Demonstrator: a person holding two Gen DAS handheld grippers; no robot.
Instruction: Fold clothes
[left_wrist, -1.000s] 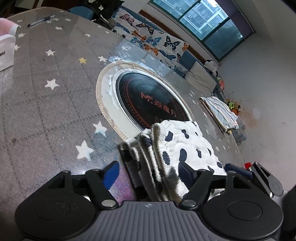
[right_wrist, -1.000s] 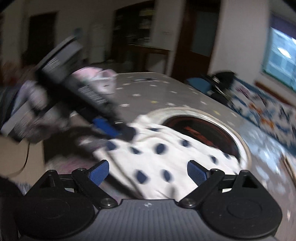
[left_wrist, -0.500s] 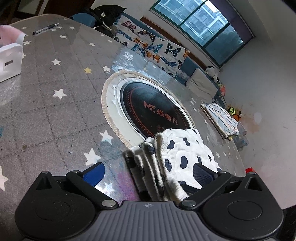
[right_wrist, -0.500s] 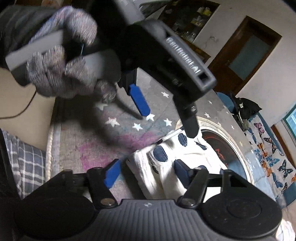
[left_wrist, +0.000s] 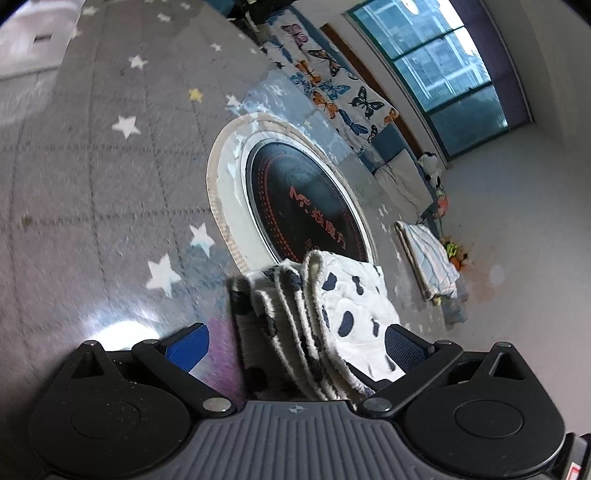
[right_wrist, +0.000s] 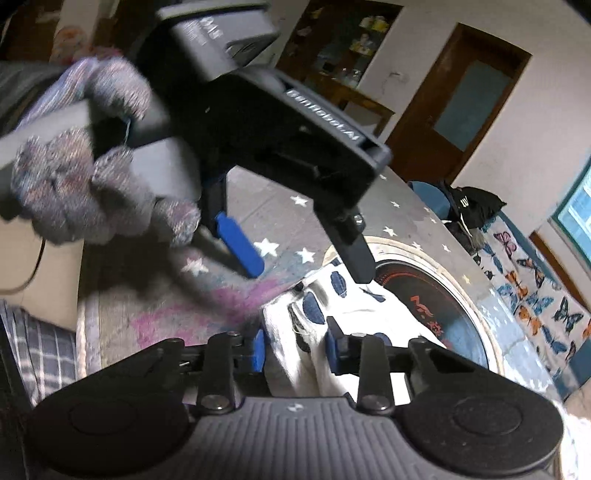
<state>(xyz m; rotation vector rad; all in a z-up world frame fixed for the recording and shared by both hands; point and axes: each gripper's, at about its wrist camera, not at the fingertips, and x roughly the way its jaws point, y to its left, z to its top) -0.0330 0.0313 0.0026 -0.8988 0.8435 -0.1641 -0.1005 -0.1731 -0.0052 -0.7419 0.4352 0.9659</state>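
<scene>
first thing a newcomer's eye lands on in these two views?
Probably the folded spotted cloth at the near table edge, its stacked layers lying between the wide-open left gripper. In the right wrist view, the right gripper is closing on a bunch of that cloth, with the left gripper and a gloved hand looming above. Behind the cloth, a round black cooktop sits in the star-patterned table.

Both cameras sit low and close over the table (left_wrist: 92, 184). The left one faces the window (left_wrist: 443, 66), the right one the door (right_wrist: 461, 103). Both see the cloth (left_wrist: 351, 295) and the round plate (right_wrist: 443, 295).
</scene>
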